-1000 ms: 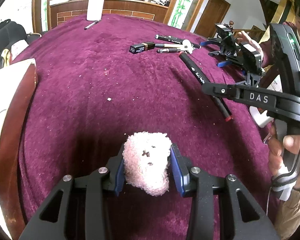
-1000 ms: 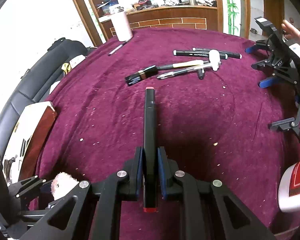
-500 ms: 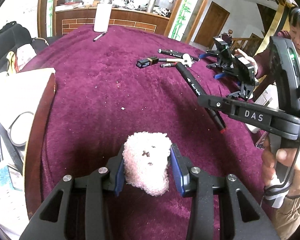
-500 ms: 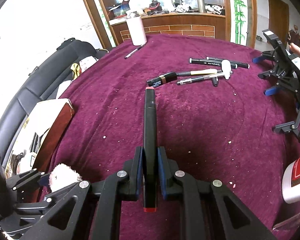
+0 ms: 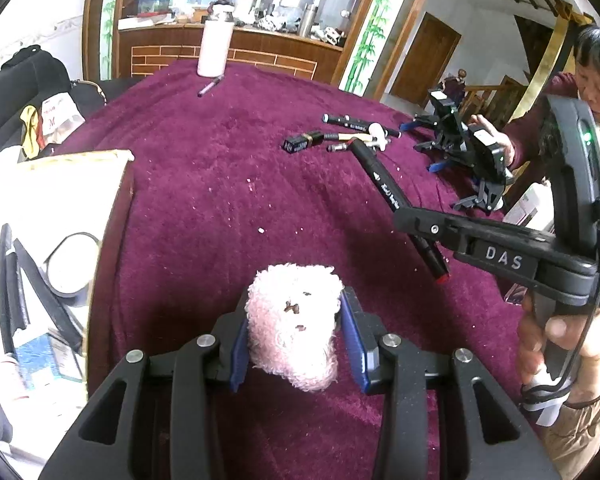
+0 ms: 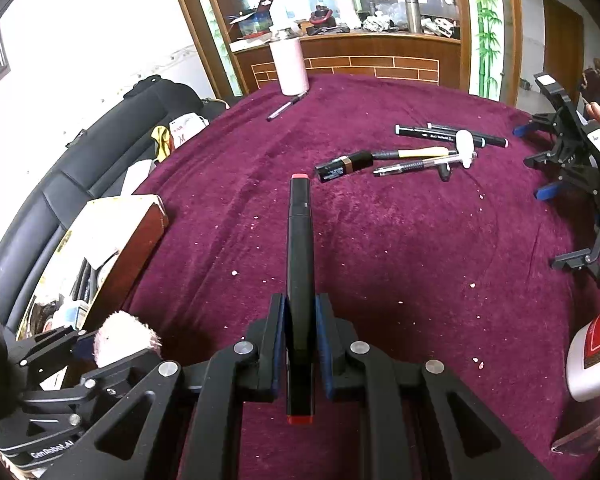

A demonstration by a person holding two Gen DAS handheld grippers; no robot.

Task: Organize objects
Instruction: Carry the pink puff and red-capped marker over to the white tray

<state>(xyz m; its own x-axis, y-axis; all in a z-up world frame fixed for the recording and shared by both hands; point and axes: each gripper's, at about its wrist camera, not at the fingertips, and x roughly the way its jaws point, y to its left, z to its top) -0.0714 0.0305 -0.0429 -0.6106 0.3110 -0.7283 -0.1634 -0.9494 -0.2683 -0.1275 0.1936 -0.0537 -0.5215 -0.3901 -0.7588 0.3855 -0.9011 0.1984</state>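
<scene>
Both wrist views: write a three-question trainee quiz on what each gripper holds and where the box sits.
1. True or false: the right gripper is shut on a black marker.
2. What does the left gripper hold?
A. lipstick
B. pink fluffy toy
C. pen
3. Fill in: the open box stands at the cloth's ___ edge in both views.

Key: 1 true; 2 B, the pink fluffy toy; 3 left.

Table in maroon plush cloth (image 6: 380, 248), cluster of pens (image 6: 420, 152), white bottle (image 6: 289, 66), lone pen (image 6: 286, 107)
</scene>
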